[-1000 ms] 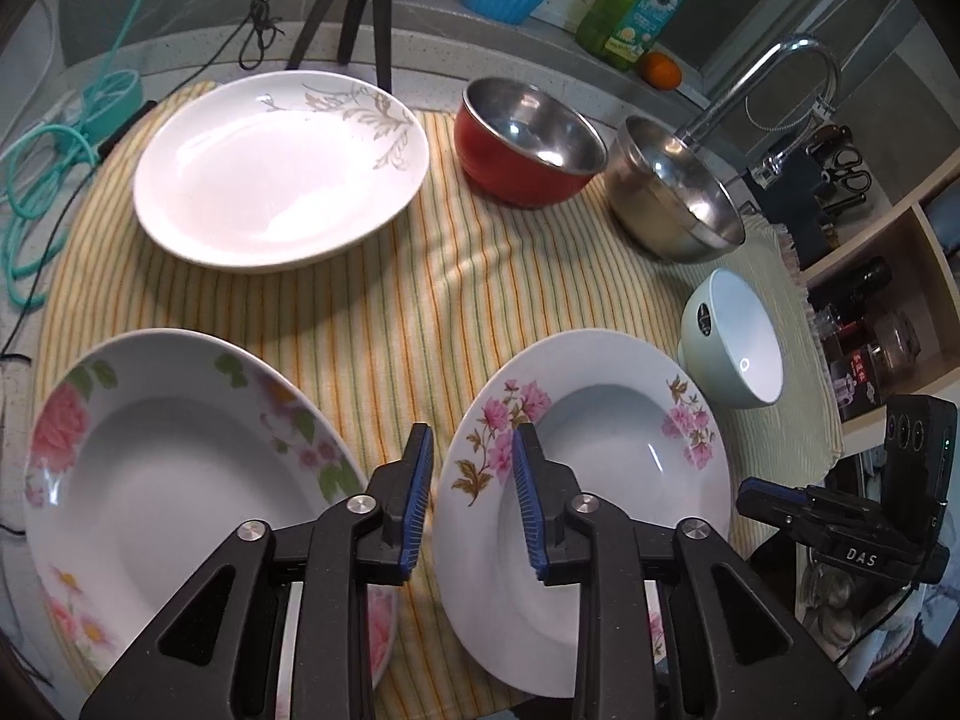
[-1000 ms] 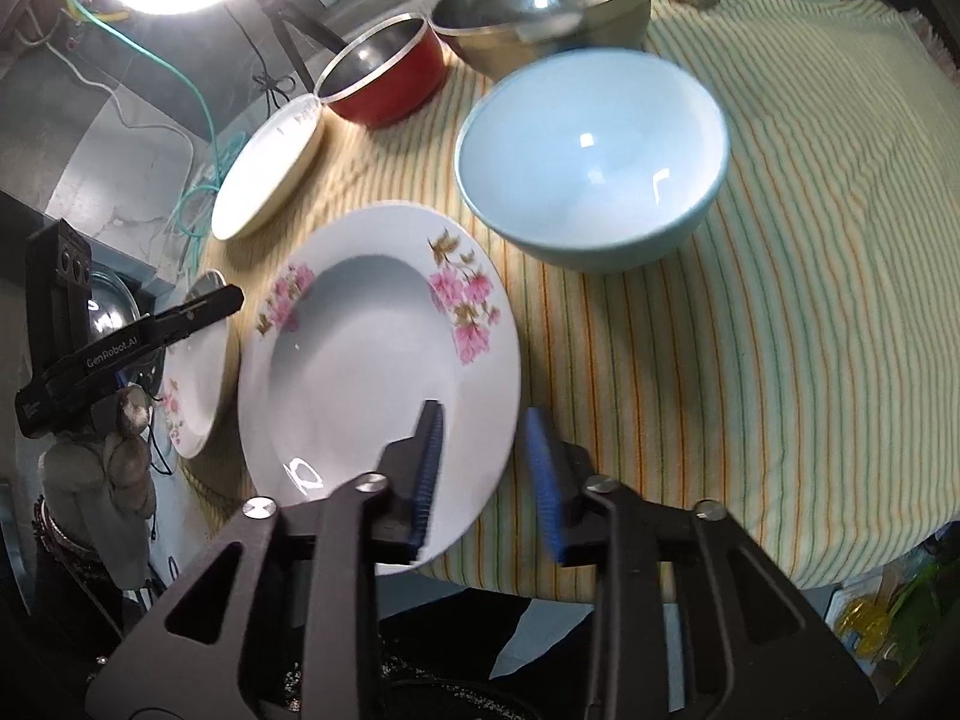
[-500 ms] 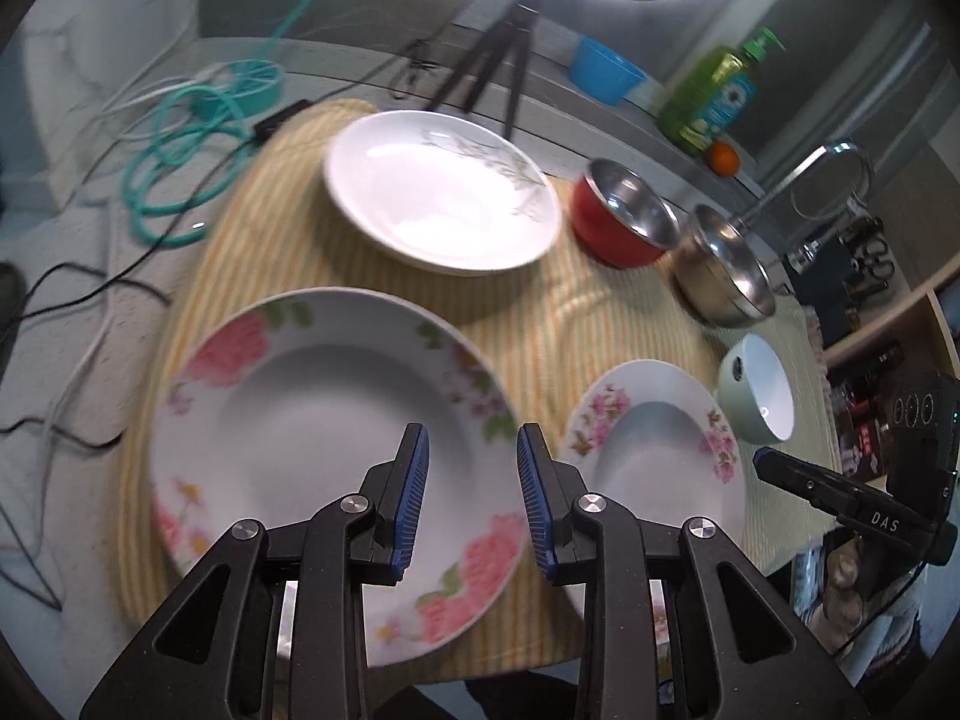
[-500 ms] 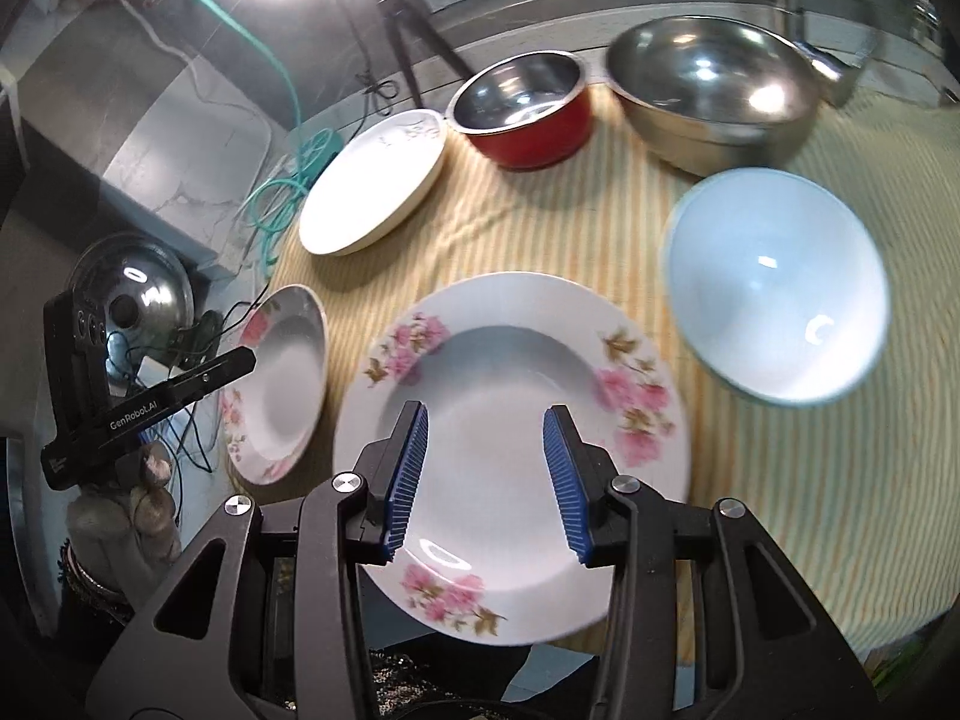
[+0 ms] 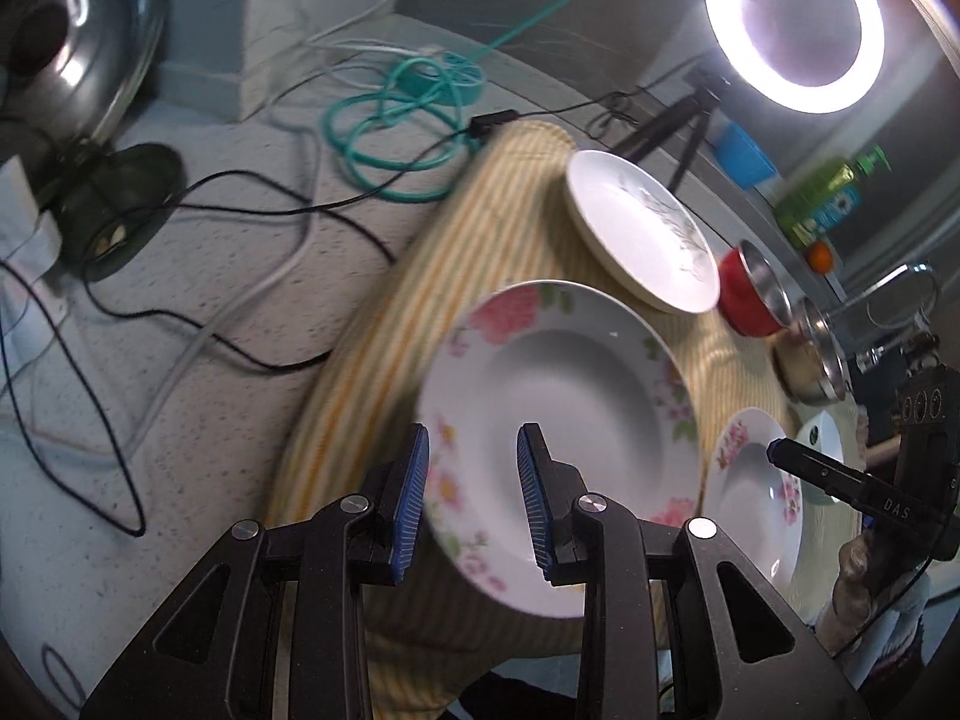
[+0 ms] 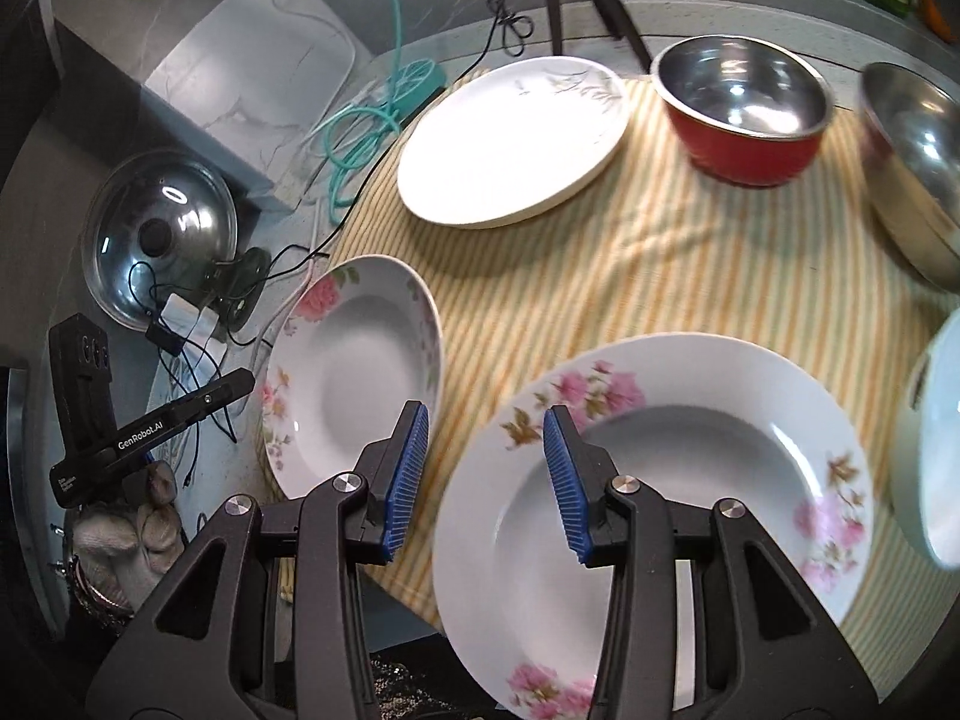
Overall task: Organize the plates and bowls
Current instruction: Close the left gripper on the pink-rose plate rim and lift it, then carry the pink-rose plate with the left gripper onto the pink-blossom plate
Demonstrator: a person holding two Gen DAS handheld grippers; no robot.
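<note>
On the yellow striped cloth (image 5: 384, 324) lies a large pink-flowered deep plate (image 5: 570, 396). My left gripper (image 5: 474, 438) hovers over its near left rim, open, with the rim showing in the gap and the pads clear of it. A second flowered deep plate (image 6: 690, 480) lies to its right. My right gripper (image 6: 483, 426) is open over that plate's left edge, with cloth between the pads. Farther back stand a white plate with a grey leaf print (image 6: 510, 144), a red bowl (image 6: 744, 114), a steel bowl (image 6: 912, 168) and a pale blue bowl (image 6: 936, 450).
Left of the cloth, the speckled counter holds a teal cable coil (image 5: 390, 120), black wires and a glass pot lid (image 6: 159, 234). A ring light (image 5: 792, 24) on a tripod, a blue cup (image 5: 744, 156) and a green soap bottle (image 5: 822, 198) stand behind. The cloth hangs over the near edge.
Both grippers have swung left and rolled. The left one went from the smaller flowered plate to the large one's left rim. The right went from that plate's right side to its left edge.
</note>
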